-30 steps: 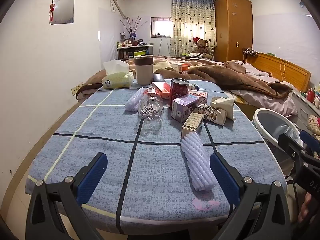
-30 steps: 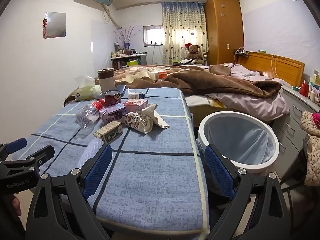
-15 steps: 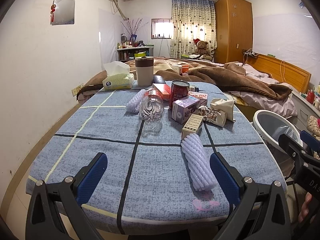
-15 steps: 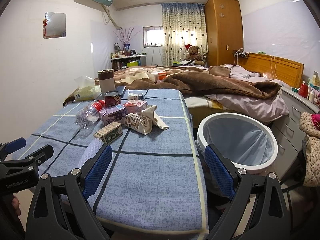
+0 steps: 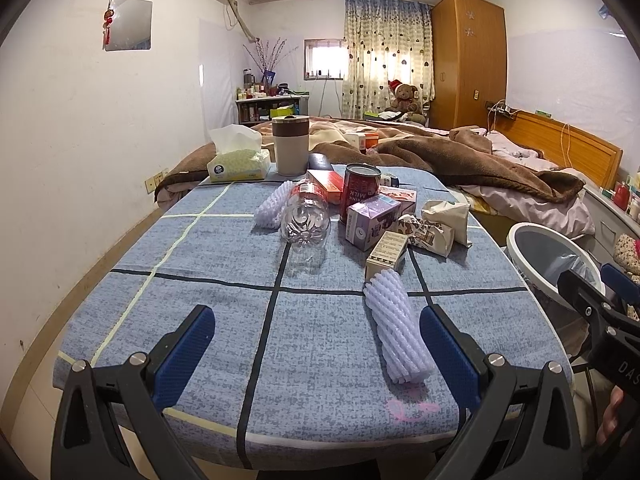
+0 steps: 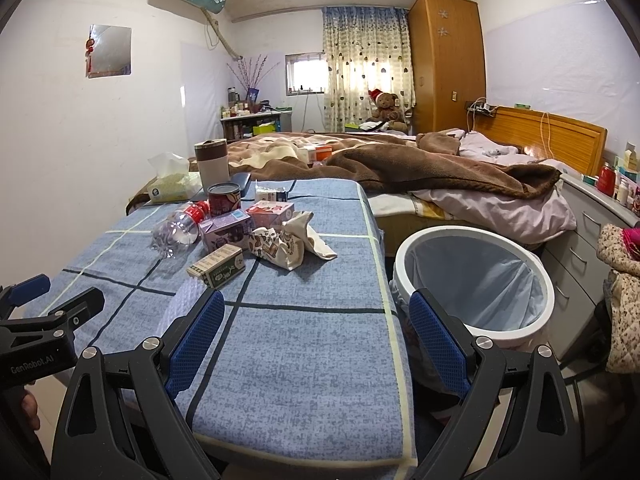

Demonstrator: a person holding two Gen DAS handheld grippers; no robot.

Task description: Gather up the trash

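Trash lies on a blue checked tablecloth (image 5: 200, 280): a white foam net sleeve (image 5: 396, 332) nearest me, a second sleeve (image 5: 272, 208), a clear plastic bottle (image 5: 306, 220), a red can (image 5: 360, 194), a purple carton (image 5: 370, 222), a small beige box (image 5: 386, 250) and crumpled wrappers (image 5: 432, 232). My left gripper (image 5: 316, 344) is open and empty at the table's near edge, the near sleeve just inside its right finger. My right gripper (image 6: 316, 328) is open and empty over the table's right corner. A white bin with a liner (image 6: 476, 280) stands right of the table.
A tissue box (image 5: 238, 162) and a brown and beige cup (image 5: 291, 150) stand at the table's far edge. A bed with a brown blanket (image 6: 420, 168) lies behind. Drawers (image 6: 588, 248) stand right of the bin. A wall is on the left.
Both views have crept slightly back and up. Nothing on the table has moved and both grippers stay open.
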